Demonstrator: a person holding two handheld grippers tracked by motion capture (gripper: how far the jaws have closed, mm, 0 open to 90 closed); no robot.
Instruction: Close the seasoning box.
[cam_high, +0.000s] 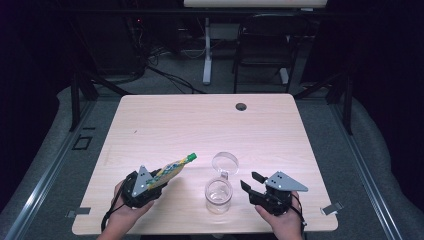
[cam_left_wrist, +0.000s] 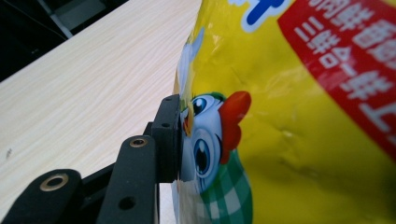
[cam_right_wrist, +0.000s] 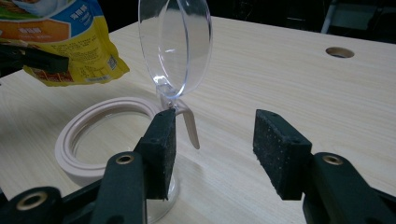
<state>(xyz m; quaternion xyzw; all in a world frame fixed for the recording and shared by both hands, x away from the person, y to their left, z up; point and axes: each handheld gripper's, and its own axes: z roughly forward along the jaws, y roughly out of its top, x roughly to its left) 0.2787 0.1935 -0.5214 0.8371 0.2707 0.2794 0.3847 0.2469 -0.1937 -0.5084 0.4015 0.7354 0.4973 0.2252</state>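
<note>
High view: one pouch (cam_high: 172, 169), one jar (cam_high: 218, 195).

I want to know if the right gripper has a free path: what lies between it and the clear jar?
Nothing: in the high view only bare table separates the open right gripper from the clear jar.

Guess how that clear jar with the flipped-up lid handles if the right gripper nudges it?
The jar looks like thin clear plastic and empty, so probably light and easy to slide on the smooth table. Its hinged lid stands upright off one side, so a push high up may tip it. The right gripper is open beside it.
</note>
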